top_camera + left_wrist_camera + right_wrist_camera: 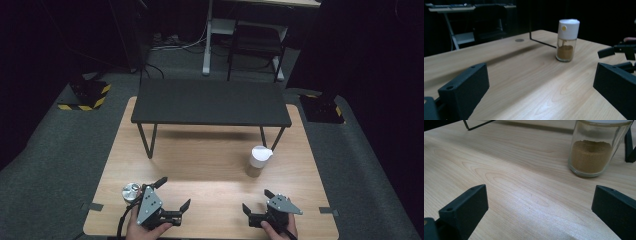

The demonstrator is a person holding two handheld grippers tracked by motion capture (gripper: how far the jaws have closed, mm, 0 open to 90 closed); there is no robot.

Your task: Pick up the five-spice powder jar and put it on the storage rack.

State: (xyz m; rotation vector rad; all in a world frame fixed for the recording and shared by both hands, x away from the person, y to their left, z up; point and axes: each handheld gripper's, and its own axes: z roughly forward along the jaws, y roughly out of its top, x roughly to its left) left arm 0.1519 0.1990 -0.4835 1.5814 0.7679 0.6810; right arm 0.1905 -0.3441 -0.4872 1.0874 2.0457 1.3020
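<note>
Hovering low over pale, fine-grained wood table (210,165), both pairs of blocky matte-black jaws standing spread wide, gripping nothing. Left gripper (172,192) sitting at near left edge, grey three-cornered plate on top, beside small round shiny metal lid-like disc (132,191). Right gripper (257,201) sitting at near right edge, likewise spread and empty. Standing upright well ahead of right gripper: cylindrical clear-glass spice jar (260,161) with smooth white cap, bearing small yellow dot in left gripper view (567,40), holding grainy tan-brown powder (591,156) in lower half. Standing behind jar: low black shelf (210,102), flat matte top on thin bent wire legs.
</note>
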